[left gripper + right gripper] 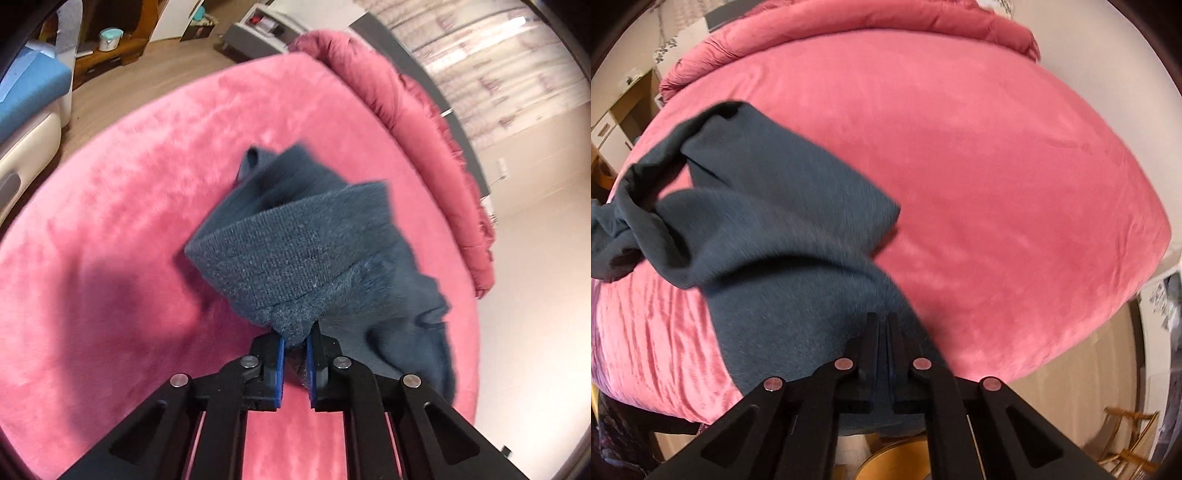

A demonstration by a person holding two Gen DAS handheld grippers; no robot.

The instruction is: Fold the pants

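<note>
Pants [314, 254] of dark blue-grey knitted cloth are held above a bed [122, 206] that has a pink plush cover. In the left wrist view, the left tool [295, 341] has its blue pads [279, 365] closed to a narrow gap on a bunched corner of the cloth, next to a wide ribbed band that looks like the waistband. From this grip the cloth rises in a loose fold and then falls away to the right, where one part hangs down toward the cover. The far end of the cloth is blurred.

In the right wrist view, the right tool [882, 319] has its two black fingers [870, 339] pressed nearly together, with a thin layer of the pants [768, 236] between them. The cloth spreads from this grip toward the upper left, over the near left part of the bed [997, 177], and ends in twisted folds at the left edge of the picture.

A rolled duvet [849, 26] in darker pink lies along the far side of the bed. Beyond the near edge of the bed a light wooden floor [1082, 373] is visible.
</note>
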